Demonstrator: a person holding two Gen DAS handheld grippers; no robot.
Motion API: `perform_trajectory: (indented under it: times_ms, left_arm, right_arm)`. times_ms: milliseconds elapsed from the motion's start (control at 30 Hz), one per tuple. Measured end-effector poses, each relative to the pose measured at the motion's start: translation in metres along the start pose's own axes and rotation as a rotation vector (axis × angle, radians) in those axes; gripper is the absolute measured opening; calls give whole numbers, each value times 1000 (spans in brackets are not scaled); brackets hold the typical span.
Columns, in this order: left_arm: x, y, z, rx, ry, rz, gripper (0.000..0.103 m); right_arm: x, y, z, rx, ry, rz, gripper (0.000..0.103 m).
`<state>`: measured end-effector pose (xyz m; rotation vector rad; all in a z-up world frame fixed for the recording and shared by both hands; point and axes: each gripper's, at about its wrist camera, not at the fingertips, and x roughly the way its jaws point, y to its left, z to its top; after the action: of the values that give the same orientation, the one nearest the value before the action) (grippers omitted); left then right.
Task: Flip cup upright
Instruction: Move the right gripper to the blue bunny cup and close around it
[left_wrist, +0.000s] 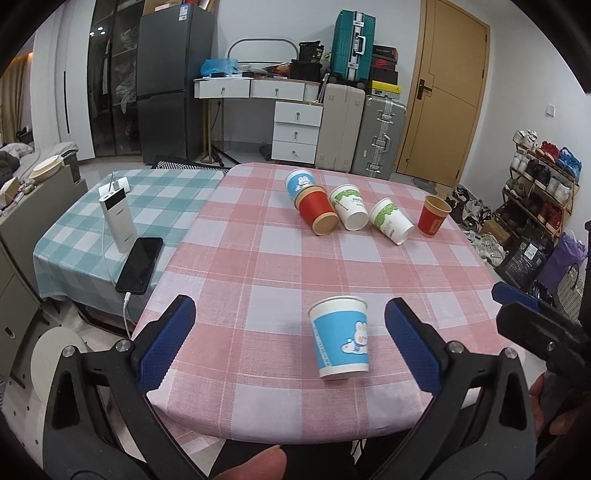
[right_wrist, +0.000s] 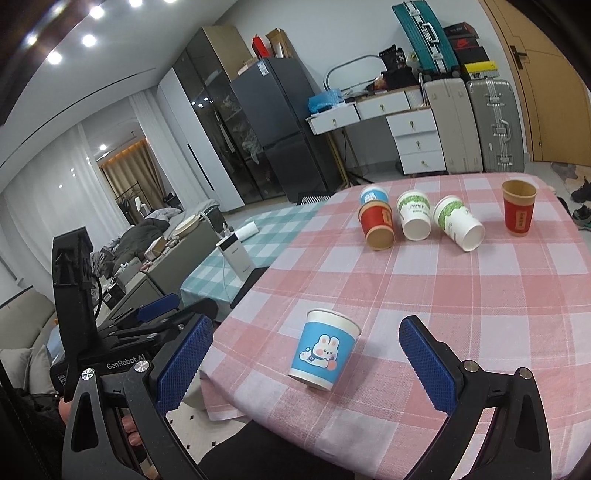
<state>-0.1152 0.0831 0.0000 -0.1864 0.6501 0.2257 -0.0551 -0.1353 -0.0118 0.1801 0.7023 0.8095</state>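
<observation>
A blue bunny paper cup (left_wrist: 341, 338) stands upright near the front edge of the pink checked table (left_wrist: 258, 258); it also shows in the right wrist view (right_wrist: 325, 352). My left gripper (left_wrist: 291, 339) is open and empty, its jaws on either side of that cup with gaps. My right gripper (right_wrist: 306, 363) is open and empty just short of the same cup. Farther back lie a second blue cup (left_wrist: 300, 181), a red cup (left_wrist: 317, 214) and two green-print white cups (left_wrist: 349, 211) (left_wrist: 390, 220) on their sides. Another red cup (left_wrist: 434, 216) stands upright.
A teal checked table (left_wrist: 110, 221) on the left holds a white power bank (left_wrist: 117, 218) and a black phone (left_wrist: 140, 264) with a cable. Suitcases, white drawers, a fridge and a shoe rack stand beyond. The right gripper shows at the left wrist view's right edge (left_wrist: 535, 317).
</observation>
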Motion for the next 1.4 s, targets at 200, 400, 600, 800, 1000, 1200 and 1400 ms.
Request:
perform_trajectory:
  times_ms: [200,400,600,800,1000,1200,1400]
  left_arm:
    - [12,30,-9,-54,17,-3,102]
    - [24,56,-16,-95,26,3,102]
    - [40,76,-22,-127,58,-6,102]
    - [53,85,-28,-144,79,-19,102]
    - [63,91,-31,-150,93,-23,102]
    - [72,96,-33,-157,110,-28,102]
    - [79,99,-35,-161,126,-32,102]
  right_arm:
    - [36,-9,4,37,109,-10,103]
    - [85,-31,3,136,278,16,103]
    - [132,-52,5,266,425,73,103]
    - [171,-62,7,306,560,73,103]
    - [206,-66,5,284,664,53,103]
    - [223,-69,6,284,709,53,103]
    - [230,-69,8,289,721,55,103]
